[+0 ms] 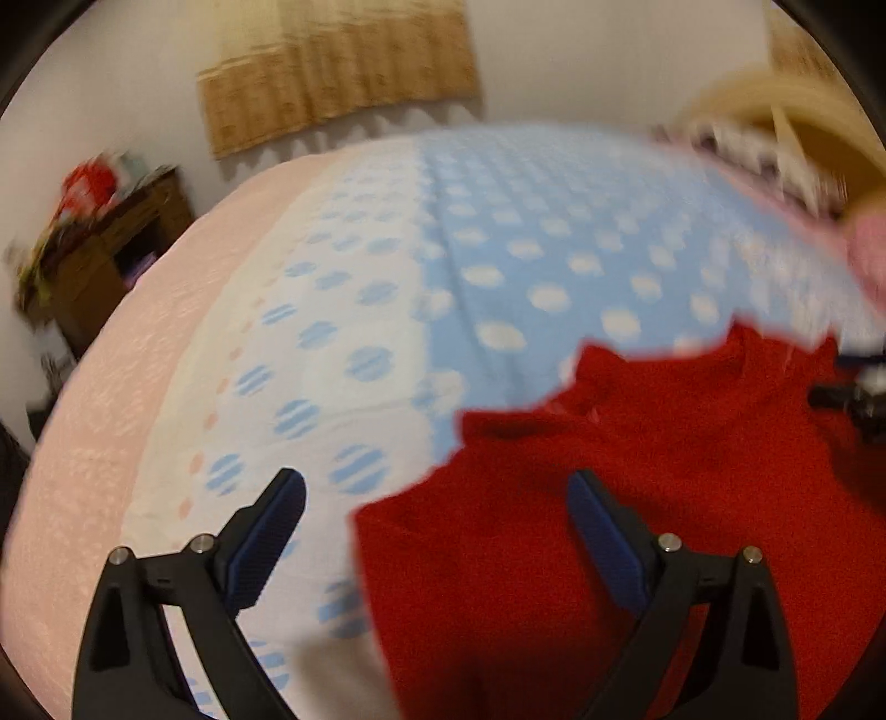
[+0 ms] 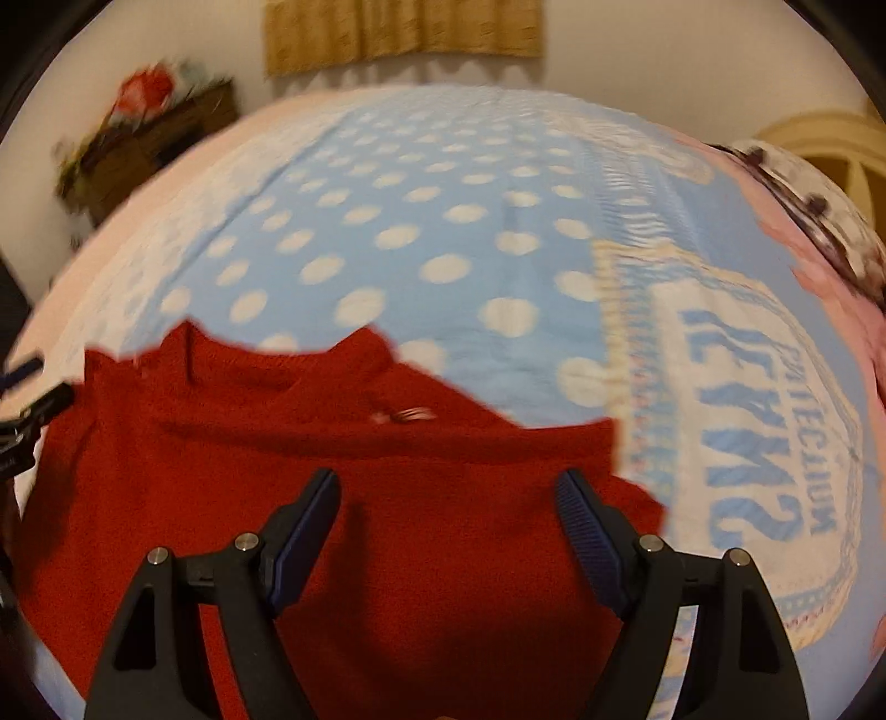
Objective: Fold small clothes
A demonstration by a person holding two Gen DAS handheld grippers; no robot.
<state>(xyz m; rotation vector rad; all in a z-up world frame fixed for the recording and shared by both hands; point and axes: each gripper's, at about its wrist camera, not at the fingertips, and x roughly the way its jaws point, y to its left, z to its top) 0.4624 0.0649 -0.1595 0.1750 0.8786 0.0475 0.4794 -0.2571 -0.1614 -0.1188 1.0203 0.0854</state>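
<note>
left tongs (image 1: 437, 498) agape, red garment (image 1: 637, 498) blurred, cropped

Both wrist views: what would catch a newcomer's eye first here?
The red garment stands out most, spread low in both views on a blue blanket with white polka dots. Next come the two open jaws of each hand-held gripper: the right hand-held gripper is above the red cloth, and the left hand-held gripper straddles its left edge. Neither holds anything.

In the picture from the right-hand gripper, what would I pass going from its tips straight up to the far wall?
right gripper → red garment → blue polka-dot blanket → tan curtain on the wall.
</note>
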